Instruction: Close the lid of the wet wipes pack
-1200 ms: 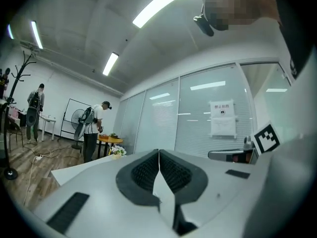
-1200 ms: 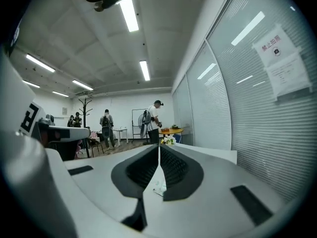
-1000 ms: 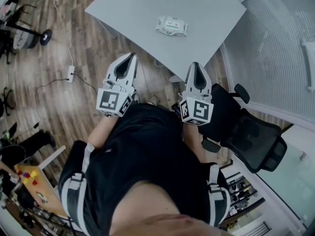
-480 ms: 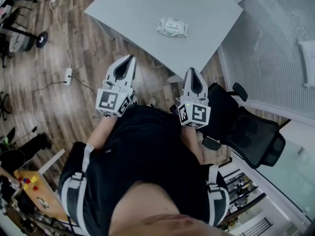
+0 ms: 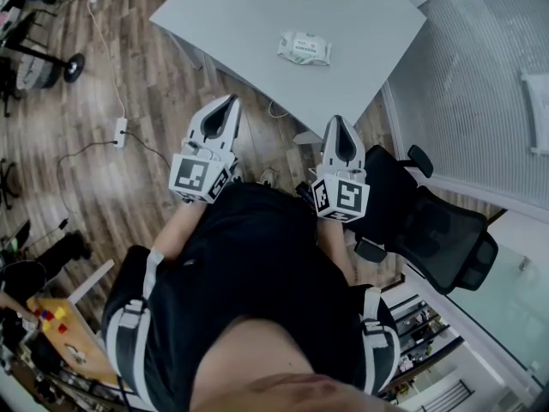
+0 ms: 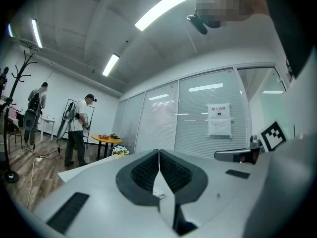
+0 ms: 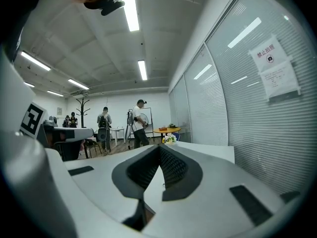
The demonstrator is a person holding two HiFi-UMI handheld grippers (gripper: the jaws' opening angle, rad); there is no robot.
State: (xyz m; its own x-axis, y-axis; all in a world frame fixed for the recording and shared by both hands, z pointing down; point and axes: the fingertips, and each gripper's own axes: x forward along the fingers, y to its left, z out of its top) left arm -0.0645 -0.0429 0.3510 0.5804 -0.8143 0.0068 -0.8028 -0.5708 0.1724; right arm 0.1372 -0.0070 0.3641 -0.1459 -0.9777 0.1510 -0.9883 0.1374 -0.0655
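Note:
The wet wipes pack (image 5: 304, 48), white with green print, lies on the grey table (image 5: 249, 24) toward its right side. Whether its lid is up cannot be made out from here. My left gripper (image 5: 230, 99) hangs over the wooden floor short of the table's near edge, its jaws shut and empty. My right gripper (image 5: 340, 120) sits beside it near the table's near corner, also shut with nothing held. In the left gripper view the black pads (image 6: 143, 171) meet at the tips, and the same holds for the pads (image 7: 171, 165) in the right gripper view.
A black office chair (image 5: 429, 221) stands just right of my right gripper, by the glass wall (image 5: 480, 84). A power strip (image 5: 121, 130) and its cable lie on the floor to the left. People (image 6: 77, 128) and a round orange table (image 7: 167, 129) stand far off.
Almost nothing differs. Both grippers keep their place in front of the body with jaws shut, and the table and pack have shifted only slightly in the view.

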